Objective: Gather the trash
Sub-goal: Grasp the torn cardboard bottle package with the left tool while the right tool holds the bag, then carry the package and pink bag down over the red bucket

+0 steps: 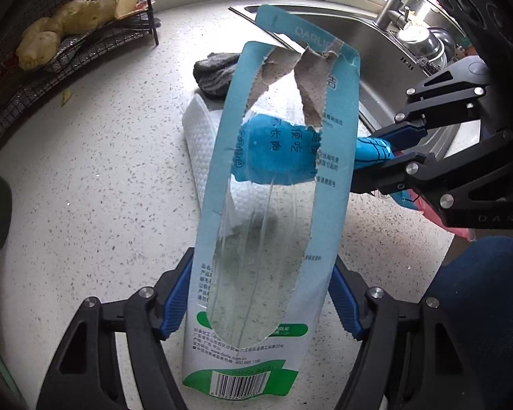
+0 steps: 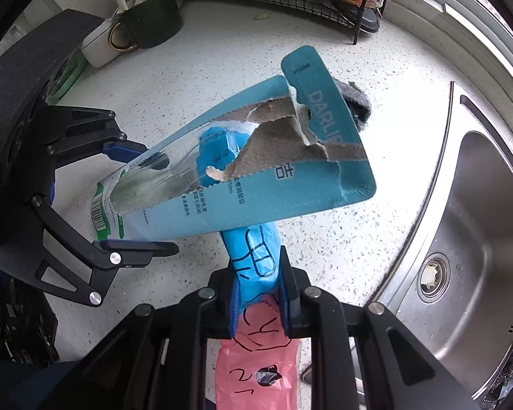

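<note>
The toothbrush package [image 1: 273,205] covers part of the white cloth [image 1: 205,143] and the grey rag [image 1: 212,75] behind it. The pink bag's [image 2: 256,376] lower end runs off the near edge.

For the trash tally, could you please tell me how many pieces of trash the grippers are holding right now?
2. The torn toothbrush package sits between the left gripper's fingers; the blue and pink wrapper is pinched in the right gripper. More may lie hidden behind the package.

Countertop [image 2: 325,253] clear; sink [image 2: 468,239] perhaps close.
</note>
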`<act>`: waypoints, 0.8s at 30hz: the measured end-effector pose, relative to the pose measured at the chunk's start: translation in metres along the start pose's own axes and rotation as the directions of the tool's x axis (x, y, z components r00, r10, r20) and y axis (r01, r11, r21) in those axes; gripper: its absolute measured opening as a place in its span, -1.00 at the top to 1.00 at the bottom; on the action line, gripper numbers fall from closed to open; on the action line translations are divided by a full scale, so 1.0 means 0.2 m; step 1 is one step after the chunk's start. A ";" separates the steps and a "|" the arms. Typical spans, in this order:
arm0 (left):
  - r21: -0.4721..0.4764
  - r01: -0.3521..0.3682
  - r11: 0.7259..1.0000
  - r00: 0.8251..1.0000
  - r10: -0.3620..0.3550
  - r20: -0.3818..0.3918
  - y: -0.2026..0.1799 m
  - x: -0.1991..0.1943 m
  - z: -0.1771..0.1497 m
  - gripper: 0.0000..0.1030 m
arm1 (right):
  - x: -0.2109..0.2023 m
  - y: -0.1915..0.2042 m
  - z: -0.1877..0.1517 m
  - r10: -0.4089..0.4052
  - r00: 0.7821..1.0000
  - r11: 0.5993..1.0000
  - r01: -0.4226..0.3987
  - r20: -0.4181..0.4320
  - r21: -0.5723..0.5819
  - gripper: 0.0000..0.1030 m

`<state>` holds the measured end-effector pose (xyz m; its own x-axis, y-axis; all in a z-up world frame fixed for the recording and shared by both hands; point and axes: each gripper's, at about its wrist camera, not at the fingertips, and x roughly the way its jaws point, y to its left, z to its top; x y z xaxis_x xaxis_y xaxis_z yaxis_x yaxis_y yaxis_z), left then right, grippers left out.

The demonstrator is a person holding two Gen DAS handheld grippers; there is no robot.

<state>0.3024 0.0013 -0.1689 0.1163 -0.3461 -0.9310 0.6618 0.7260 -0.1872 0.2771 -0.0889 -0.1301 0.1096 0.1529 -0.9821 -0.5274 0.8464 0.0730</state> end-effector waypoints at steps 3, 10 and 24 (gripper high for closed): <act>-0.050 0.007 0.999 1.000 -0.006 0.026 -0.04 -0.05 -0.01 -0.35 | -0.03 0.01 -0.02 0.008 1.000 1.000 -0.008 0.020 -0.011 0.68; -0.130 -0.071 0.989 0.997 0.072 0.006 -0.15 -0.09 -0.06 -0.35 | -0.11 0.04 -0.08 0.025 0.998 0.998 -0.022 0.062 -0.054 0.68; -0.323 -0.190 0.927 0.978 0.209 0.025 -0.40 -0.36 -0.29 -0.35 | -0.26 0.05 -0.31 0.044 0.988 0.989 -0.023 0.147 -0.146 0.69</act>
<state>0.1977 0.0019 -0.1046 0.2709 -0.2017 -0.9413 0.3519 0.9309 -0.0982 0.2135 -0.1198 -0.0887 0.2087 0.2635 -0.9418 -0.6470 0.7594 0.0691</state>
